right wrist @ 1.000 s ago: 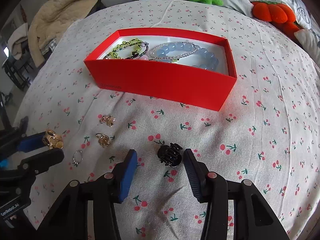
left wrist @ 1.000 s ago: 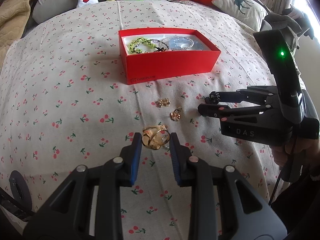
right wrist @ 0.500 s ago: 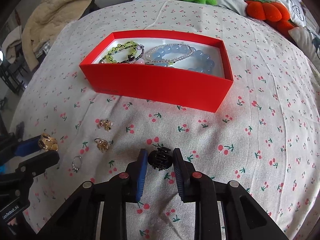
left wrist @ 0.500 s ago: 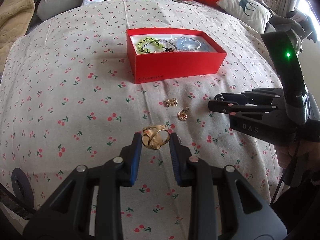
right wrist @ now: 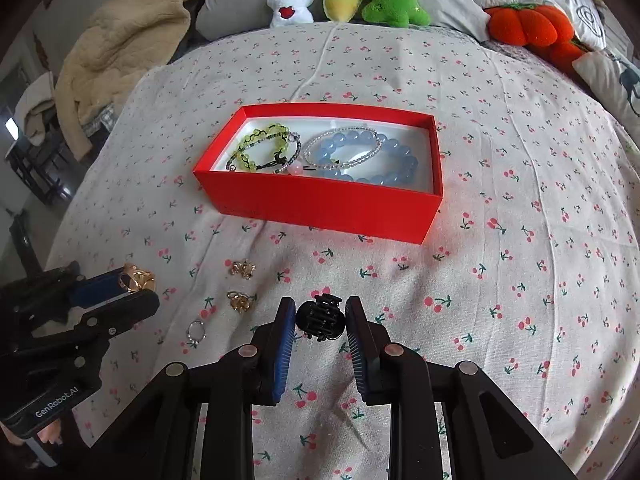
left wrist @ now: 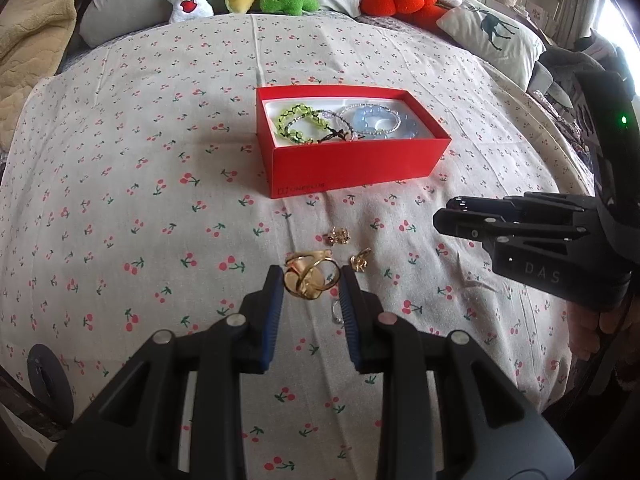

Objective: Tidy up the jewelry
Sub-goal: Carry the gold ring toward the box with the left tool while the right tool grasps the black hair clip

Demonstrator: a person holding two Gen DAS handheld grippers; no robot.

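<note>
Pinches the black claw clip (right wrist: pixel 320 317) between the blue pads of the right gripper (right wrist: pixel 320 320), narrow now where a second ago stood wide on either side of it

Appears to lift it just clear of the cherry-print sheet (right wrist: pixel 520 280), in front of the red box (right wrist: pixel 316 208), about level with the middle of the box's near long wall

Keeps the left gripper (left wrist: pixel 310 284) as before: narrow, clamped on the chunky gold ring (left wrist: pixel 308 280), also in front of the box and off toward its left end

Leaves three small pieces loose on the sheet in front of the box: one gold earring (right wrist: pixel 242 269) nearest the box wall, a second gold earring (right wrist: pixel 240 300) just behind it, and a thin silver ring (right wrist: pixel 196 332) farthest from the box

Shows the box already holding a green bead bracelet (right wrist: pixel 260 148) at its left end and a blue bead bracelet (right wrist: pixel 384 168) at its right end, with a thin pearly strand lying across the blue one

Means, judging from this, both tongs loaded and the picking step closed for this pair; remains to carry each piece over the box's near wall and let go above the white floor inside

Calls for care with the clip's teeth, likely to snag a bracelet if dropped on top of one
</note>
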